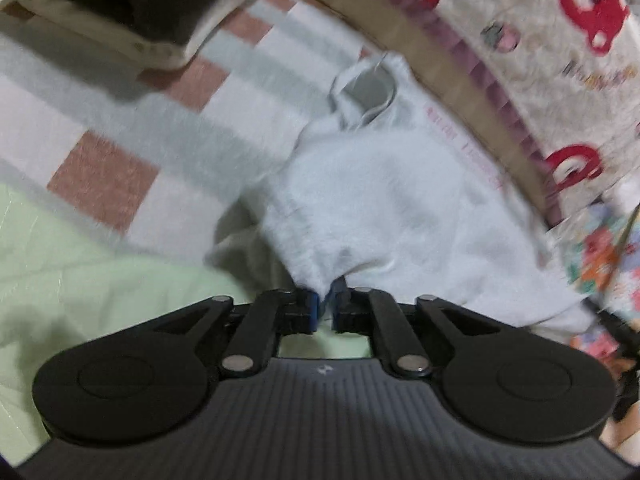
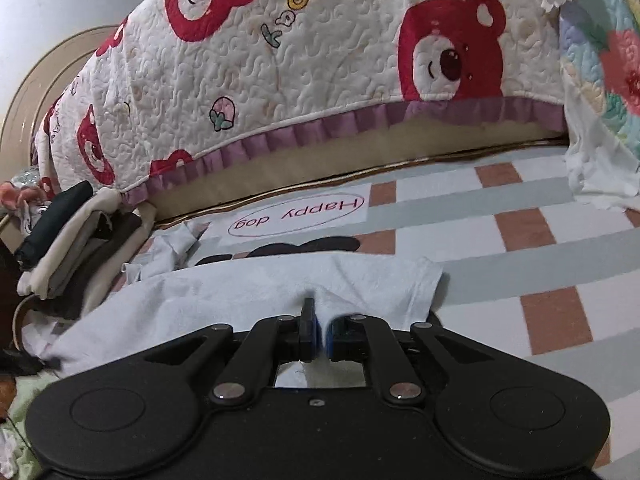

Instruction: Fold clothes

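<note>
Nearest in each wrist view is a claw pinched down on cloth: the left claw (image 1: 326,302) has its blue pads drawn almost together with a tuck of the white garment (image 1: 380,200) caught between them, and the right claw (image 2: 322,330) is likewise narrowed onto the near hem of the same garment (image 2: 248,292), a small pucker rising where the fabric enters the pads. From both claws the garment lies straight ahead and away, spread on the checked bedsheet (image 2: 540,248); in the left view its neck opening (image 1: 366,88) sits at the far end, towards the bed's edge, so from that claw the body runs near to far. In the right view the cloth reads as a wide band running left to right, its free corner just right of the claw and the rest trailing off left. I judge both hands equally placed, each on the near edge, so the coming fold likely turns on carrying that edge forward over the far part. Beyond, at the left, stands a stack of folded clothes (image 2: 68,240), and furthest back hangs the bear-print quilt (image 2: 320,60).
</note>
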`<state>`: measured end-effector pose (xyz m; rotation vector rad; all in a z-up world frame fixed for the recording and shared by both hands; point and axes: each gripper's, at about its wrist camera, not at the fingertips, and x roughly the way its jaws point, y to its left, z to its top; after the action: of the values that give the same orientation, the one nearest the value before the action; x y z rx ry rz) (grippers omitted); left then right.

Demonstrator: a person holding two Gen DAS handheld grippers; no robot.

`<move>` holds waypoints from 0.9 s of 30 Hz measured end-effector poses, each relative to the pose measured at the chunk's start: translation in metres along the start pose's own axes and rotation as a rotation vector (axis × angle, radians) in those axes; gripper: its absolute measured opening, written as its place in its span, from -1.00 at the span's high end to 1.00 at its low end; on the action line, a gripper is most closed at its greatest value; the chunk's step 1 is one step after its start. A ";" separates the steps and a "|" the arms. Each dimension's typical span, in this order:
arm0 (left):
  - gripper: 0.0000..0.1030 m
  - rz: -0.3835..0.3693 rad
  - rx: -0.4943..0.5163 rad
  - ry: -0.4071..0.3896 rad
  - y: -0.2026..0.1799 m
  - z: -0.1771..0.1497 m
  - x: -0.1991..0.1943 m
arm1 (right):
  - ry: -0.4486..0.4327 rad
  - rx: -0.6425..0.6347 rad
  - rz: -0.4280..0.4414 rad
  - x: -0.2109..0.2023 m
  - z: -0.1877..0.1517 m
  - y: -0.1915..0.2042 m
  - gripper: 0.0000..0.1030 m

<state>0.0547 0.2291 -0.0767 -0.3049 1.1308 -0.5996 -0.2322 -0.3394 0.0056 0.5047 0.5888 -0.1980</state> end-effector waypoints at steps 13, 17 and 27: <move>0.97 0.020 0.219 -0.076 -0.043 0.029 -0.002 | 0.088 0.017 0.077 0.014 0.005 -0.005 0.92; 0.97 -0.090 0.091 -0.222 -0.032 0.052 -0.062 | 0.043 0.033 0.220 -0.015 0.032 -0.016 0.92; 0.97 -0.051 -0.185 -0.112 0.031 0.023 -0.052 | 0.601 -0.150 0.140 0.024 -0.009 0.002 0.92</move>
<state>0.0691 0.2835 -0.0441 -0.5219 1.0745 -0.5172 -0.2169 -0.3342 -0.0138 0.4558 1.1406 0.1394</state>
